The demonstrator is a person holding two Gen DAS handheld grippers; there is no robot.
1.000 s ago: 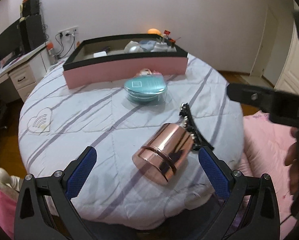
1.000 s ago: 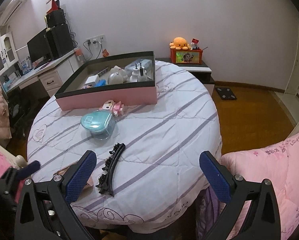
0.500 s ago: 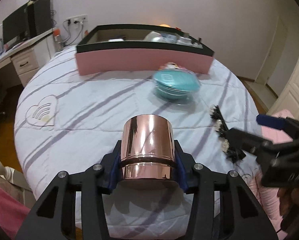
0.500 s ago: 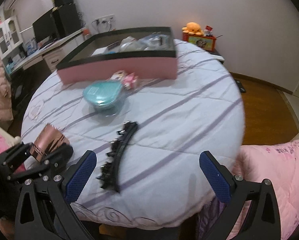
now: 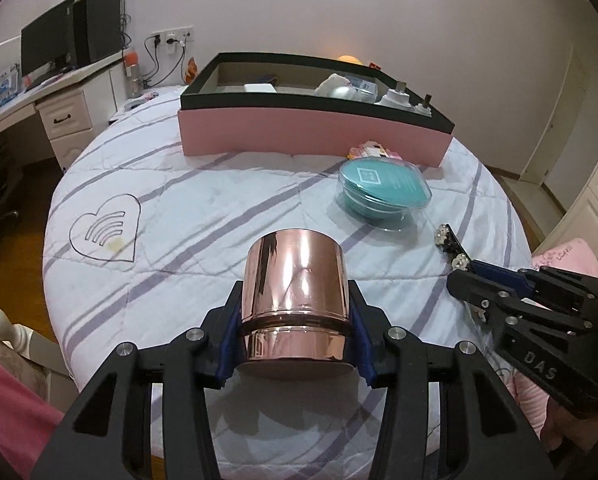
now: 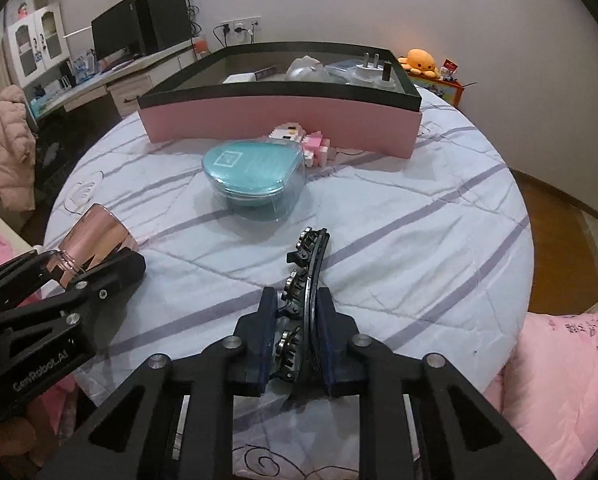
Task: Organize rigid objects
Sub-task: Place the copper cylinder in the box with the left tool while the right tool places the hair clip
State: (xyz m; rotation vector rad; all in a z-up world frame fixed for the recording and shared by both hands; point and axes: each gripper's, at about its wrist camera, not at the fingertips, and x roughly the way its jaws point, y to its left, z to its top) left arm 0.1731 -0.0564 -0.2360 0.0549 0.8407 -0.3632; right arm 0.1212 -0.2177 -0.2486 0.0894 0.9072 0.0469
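My left gripper (image 5: pixel 295 344) is shut on a rose-gold metal cup (image 5: pixel 295 296), held on its side near the table's front edge; the cup also shows in the right wrist view (image 6: pixel 95 242). My right gripper (image 6: pixel 297 336) is shut on a black jewelled hair clip (image 6: pixel 305 276), whose far end still rests on the quilt. The clip's tip shows in the left wrist view (image 5: pixel 449 244). A teal heart-shaped box (image 6: pixel 253 172) in clear casing sits mid-table. A pink toy figure (image 6: pixel 307 142) lies behind it. A pink box with a black rim (image 6: pixel 283 120) stands at the back and holds several items.
The round table has a white quilt with purple stripes (image 6: pixel 399 208). A desk with a monitor (image 6: pixel 119 36) stands at the far left. An orange plush (image 6: pixel 419 60) sits on a stand behind the box. Pink bedding (image 6: pixel 559 380) lies to the right.
My left gripper closed on the cup and raised it. My right gripper moved down to the hair clip and closed on it.
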